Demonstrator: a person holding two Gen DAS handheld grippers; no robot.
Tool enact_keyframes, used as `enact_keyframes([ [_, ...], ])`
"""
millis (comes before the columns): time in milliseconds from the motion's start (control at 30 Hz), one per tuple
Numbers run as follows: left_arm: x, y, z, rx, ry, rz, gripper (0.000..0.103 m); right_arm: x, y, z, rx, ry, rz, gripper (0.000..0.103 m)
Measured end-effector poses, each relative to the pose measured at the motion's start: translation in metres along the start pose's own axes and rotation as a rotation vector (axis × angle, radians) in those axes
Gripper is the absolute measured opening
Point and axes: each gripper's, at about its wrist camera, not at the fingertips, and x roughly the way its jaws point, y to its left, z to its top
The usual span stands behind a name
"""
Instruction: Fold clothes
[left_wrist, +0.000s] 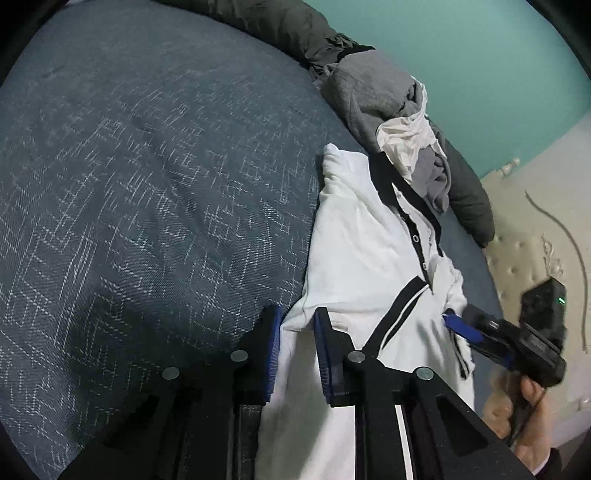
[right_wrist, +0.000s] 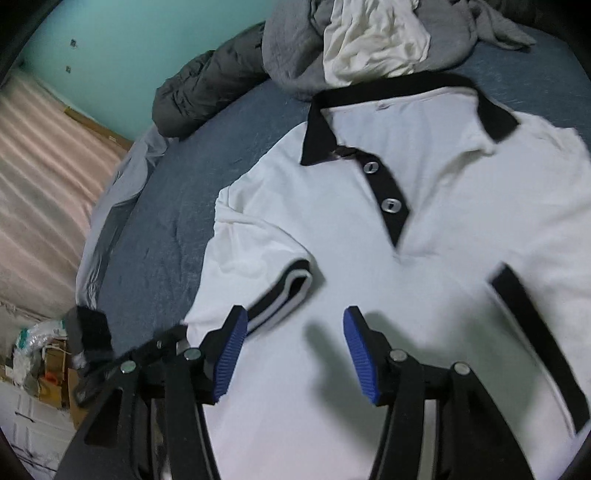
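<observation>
The polo shirt (right_wrist: 332, 229) lies face up on the bed (left_wrist: 147, 184), both sleeves folded onto its chest. The left gripper (left_wrist: 297, 354) has its fingers apart around the shirt's edge, and the right gripper (right_wrist: 295, 354) hovers above with fingers apart. I judge a side fold is in hand; next, the left fingers must clamp the edge.

Dim cool indoor light, strong fisheye bending, dark corners, slight motion blur

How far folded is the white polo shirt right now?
Partly folded: the white polo shirt lies front up, collar showing, both sleeves turned in over the chest.
</observation>
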Motion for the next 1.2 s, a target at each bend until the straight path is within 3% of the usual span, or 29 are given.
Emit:
enact_keyframes([
  [233, -0.002, -0.003, -0.001, 0.018, 0.001, -0.010, 0.015, 0.030, -0.001, 0.014, 0.059, 0.020, -0.049, 0.052],
  [267, -0.003, -0.003, 0.000, 0.018, 0.002, -0.012, 0.014, 0.032, -0.002, 0.014, 0.060, 0.020, -0.056, 0.047],
  [333, -0.004, -0.001, 0.000, 0.019, 0.002, -0.011, 0.014, 0.035, -0.004, 0.016, 0.062, 0.021, -0.065, 0.014],
  [433, -0.005, 0.001, 0.000, 0.020, 0.005, -0.005, 0.013, 0.031, -0.006, 0.017, 0.051, 0.011, -0.072, 0.004],
  [700, -0.007, 0.006, -0.001, 0.009, 0.012, -0.010, 0.012, 0.037, -0.003, 0.017, 0.000, 0.036, -0.118, 0.004],
  [800, -0.007, 0.007, -0.001, 0.004, 0.011, -0.013, 0.013, 0.037, 0.001, 0.018, -0.023, 0.053, -0.141, 0.009],
  [867, -0.007, 0.007, -0.001, 0.000, 0.011, -0.015, 0.013, 0.027, 0.005, 0.024, -0.037, 0.021, -0.183, 0.025],
  [900, -0.007, 0.007, -0.001, -0.002, 0.011, -0.018, 0.013, 0.021, 0.009, 0.028, -0.049, -0.004, -0.196, 0.041],
  [933, -0.007, 0.007, -0.001, -0.005, 0.011, -0.021, 0.013, 0.014, 0.014, 0.033, -0.065, -0.032, -0.198, 0.046],
  [1067, -0.006, 0.004, -0.001, 0.012, 0.013, -0.004, 0.013, 0.015, 0.051, 0.052, -0.195, -0.048, -0.189, 0.046],
  [1200, -0.004, 0.001, -0.002, 0.032, 0.018, 0.021, 0.013, 0.044, 0.106, 0.060, -0.453, 0.013, -0.215, 0.046],
])
